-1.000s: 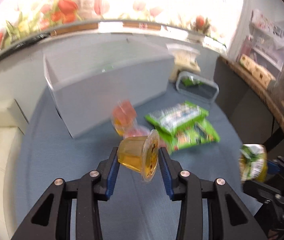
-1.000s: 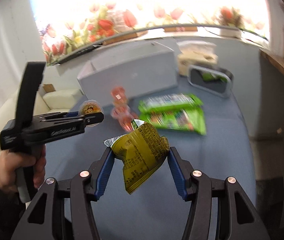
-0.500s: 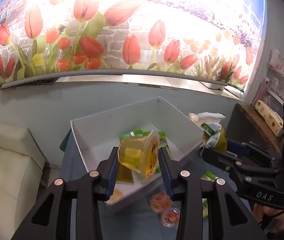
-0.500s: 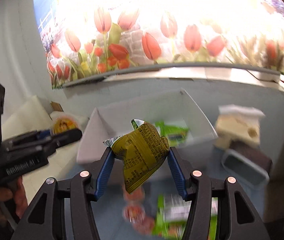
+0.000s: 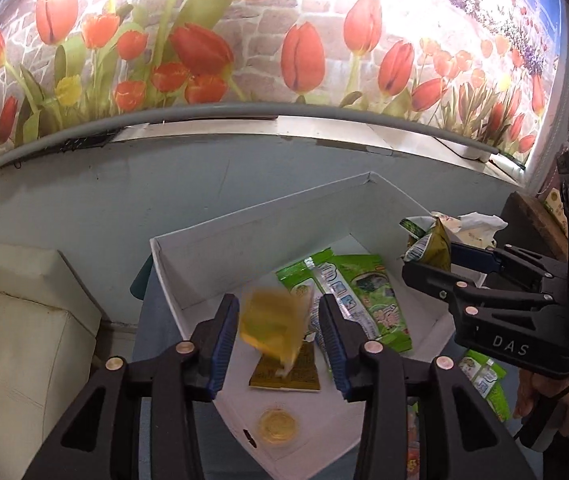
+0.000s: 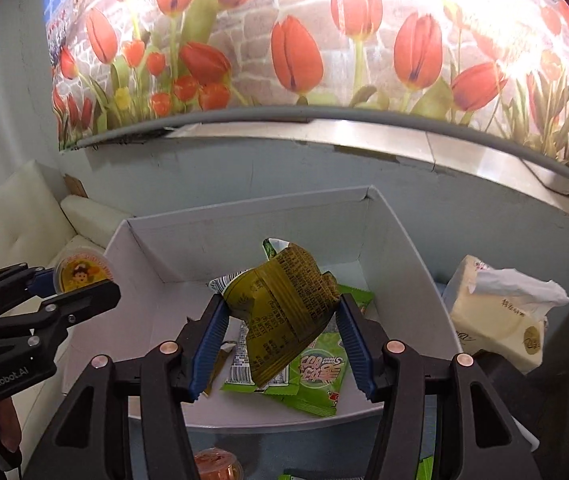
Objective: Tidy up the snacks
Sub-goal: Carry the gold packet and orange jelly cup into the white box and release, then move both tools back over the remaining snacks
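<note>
Left wrist: left tongs (image 5: 279, 330) parted, jelly cup (image 5: 272, 330) loose.

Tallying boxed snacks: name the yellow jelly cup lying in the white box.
The lid-up jelly cup on the white box floor; the other cup is between the left gripper's fingers.

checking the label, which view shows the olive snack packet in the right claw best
The right wrist view: the olive snack packet fills the centre, printed side sharp. The left wrist view shows only a small edge-on part at the right claw.
</note>
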Demonstrator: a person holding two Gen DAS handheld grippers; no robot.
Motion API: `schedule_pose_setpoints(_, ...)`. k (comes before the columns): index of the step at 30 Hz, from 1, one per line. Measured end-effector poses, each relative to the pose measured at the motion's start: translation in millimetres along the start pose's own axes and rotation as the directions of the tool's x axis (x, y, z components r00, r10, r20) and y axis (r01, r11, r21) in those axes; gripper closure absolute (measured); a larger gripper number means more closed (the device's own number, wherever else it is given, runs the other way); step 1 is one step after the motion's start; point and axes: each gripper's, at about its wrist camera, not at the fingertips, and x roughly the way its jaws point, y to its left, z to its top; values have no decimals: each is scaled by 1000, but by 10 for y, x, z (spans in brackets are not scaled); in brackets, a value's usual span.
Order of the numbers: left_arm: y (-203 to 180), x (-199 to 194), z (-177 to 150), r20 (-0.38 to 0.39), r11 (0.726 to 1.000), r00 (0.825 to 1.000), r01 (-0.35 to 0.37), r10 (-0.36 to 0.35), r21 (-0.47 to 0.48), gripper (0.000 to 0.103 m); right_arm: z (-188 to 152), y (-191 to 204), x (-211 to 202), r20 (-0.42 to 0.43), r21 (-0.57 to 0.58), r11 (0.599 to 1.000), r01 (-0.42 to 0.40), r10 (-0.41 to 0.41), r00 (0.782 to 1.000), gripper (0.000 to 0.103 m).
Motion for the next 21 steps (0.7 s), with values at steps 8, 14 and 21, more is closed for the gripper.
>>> schedule_pose_setpoints(8, -1, 9, -40, -1, 1000, 1000, 4, -4, 19, 6, -76, -105, 16, 11, 38, 999, 26, -27, 1000, 5)
schedule_pose_setpoints(14, -64, -45, -51, 0, 1000, 1000, 12, -12, 28, 5, -129, -72, -49, 10, 24, 999, 21, -21, 1000, 0)
schedule_pose_setpoints(21, -160, -290, -218, -2, 999, 999, 41, -41, 31, 4, -274, -60, -370, 36, 28, 999, 21, -22, 999, 0)
